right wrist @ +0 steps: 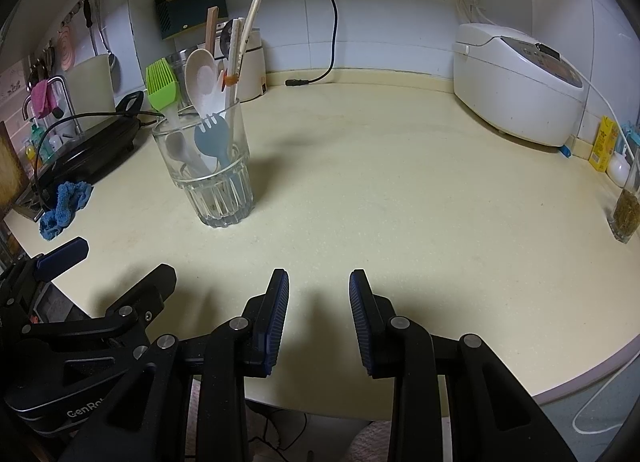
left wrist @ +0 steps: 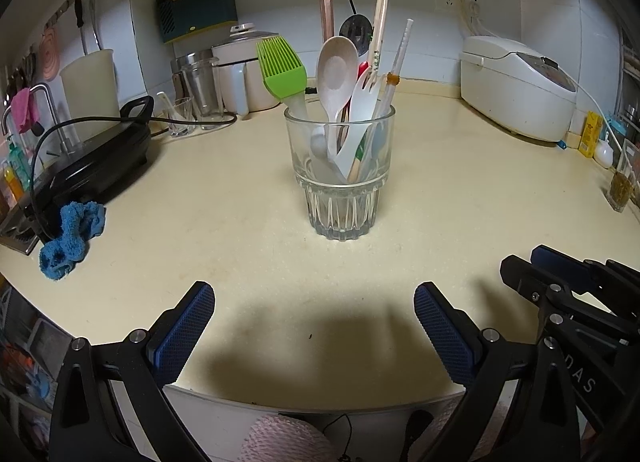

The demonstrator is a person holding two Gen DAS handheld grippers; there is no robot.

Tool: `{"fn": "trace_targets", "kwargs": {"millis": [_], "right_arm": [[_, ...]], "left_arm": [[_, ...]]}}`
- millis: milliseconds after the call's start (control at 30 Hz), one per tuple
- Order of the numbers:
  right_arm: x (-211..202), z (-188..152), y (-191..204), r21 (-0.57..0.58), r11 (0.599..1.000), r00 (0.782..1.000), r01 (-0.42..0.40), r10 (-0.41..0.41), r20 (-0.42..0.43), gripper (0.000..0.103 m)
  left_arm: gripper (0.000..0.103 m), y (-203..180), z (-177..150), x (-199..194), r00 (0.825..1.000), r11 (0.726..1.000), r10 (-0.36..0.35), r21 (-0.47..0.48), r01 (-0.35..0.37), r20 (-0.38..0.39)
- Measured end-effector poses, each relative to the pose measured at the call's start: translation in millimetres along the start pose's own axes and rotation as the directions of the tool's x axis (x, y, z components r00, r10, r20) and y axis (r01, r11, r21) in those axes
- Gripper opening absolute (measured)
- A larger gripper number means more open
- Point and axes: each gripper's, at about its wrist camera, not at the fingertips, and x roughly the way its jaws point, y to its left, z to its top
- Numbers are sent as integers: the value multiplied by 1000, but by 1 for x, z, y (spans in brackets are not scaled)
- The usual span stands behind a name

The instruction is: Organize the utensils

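the left gripper (left wrist: 314,326) hung over the near edge of the countertop (left wrist: 240,222) with its blue pads spread wide and nothing between them. the right gripper (right wrist: 319,314) hovered just beside it, jaws parted to a narrower gap, also empty. the landmark was the glass tumbler (left wrist: 340,170), upright on the countertop, straight ahead of the left gripper and well apart from both. inside the tumbler stood the utensils: a green silicone brush (left wrist: 282,70), a pale spoon (left wrist: 336,70), a white fork (left wrist: 366,102), wrapped chopsticks (left wrist: 379,30) and a thin straw-like stick (left wrist: 400,58), all leaning against its rim. left of the tumbler lay a blue cloth (left wrist: 72,238) beside a black electric griddle (left wrist: 92,158). behind the tumbler stood a white pot (left wrist: 244,74), and to its right, near the wall, a white rice cooker (left wrist: 520,86).
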Motion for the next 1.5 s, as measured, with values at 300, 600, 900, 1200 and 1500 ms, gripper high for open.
{"fn": "trace_targets", "kwargs": {"millis": [300, 600, 900, 1200, 1500], "right_arm": [[0, 0, 0, 0, 1000, 1000, 2, -2, 3, 32], [-1, 0, 1, 2, 1000, 1000, 5, -5, 4, 32], [-2, -2, 1, 9, 1000, 1000, 19, -19, 14, 32], [-3, -3, 4, 11, 1000, 1000, 20, -20, 15, 32], [-4, -3, 5, 11, 1000, 1000, 21, -22, 15, 32]], "left_arm": [[101, 1, 0, -1, 1000, 1000, 0, -3, 0, 2], [101, 1, 1, -1, 1000, 1000, 6, 0, -6, 0], [101, -1, 0, -1, 1000, 1000, 1, 3, -1, 0], [101, -1, 0, -1, 1000, 1000, 0, 3, 0, -1], [101, -1, 0, -2, 1000, 1000, 2, 1, -2, -1]]}}
